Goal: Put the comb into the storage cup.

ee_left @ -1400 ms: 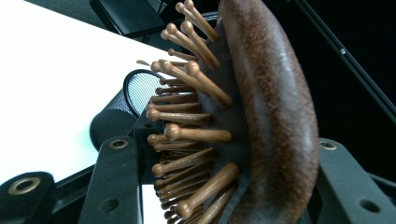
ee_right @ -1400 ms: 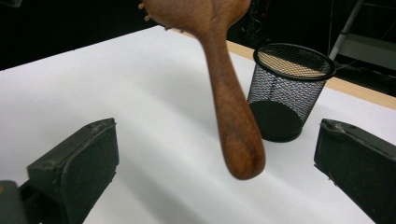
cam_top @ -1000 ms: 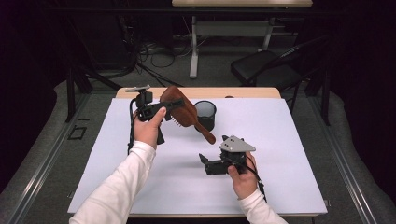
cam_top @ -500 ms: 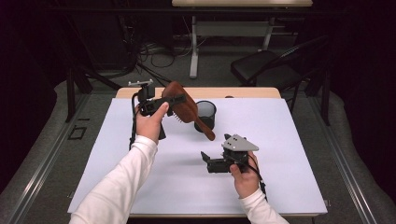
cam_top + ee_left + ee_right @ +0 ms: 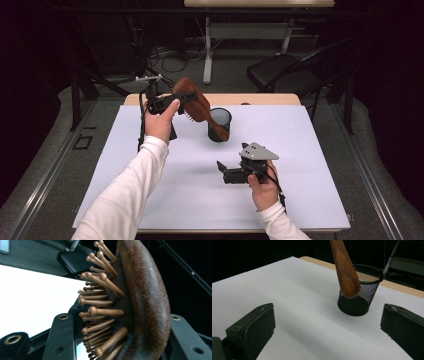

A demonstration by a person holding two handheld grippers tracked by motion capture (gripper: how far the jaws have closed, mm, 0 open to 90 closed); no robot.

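Closest to me, the right gripper rests low on the white desk, held in the person's right hand. Its two black jaws stand wide apart with nothing between them, pointing across the bare desk top toward the black mesh cup.

A little farther in, that mesh cup stands upright near the back of the white sheet, its round rim open to the top. The handle end of the wooden hairbrush hangs in the air in front of the cup and at about the height of its rim; whether it touches the mesh I cannot tell.

Farther back and to the left, the left gripper is raised off the desk in the person's left hand. Its jaws are clamped on the head of the hairbrush, one on the smooth brown back and one among the round-tipped wooden bristles. The brush slopes down from the gripper toward the cup.
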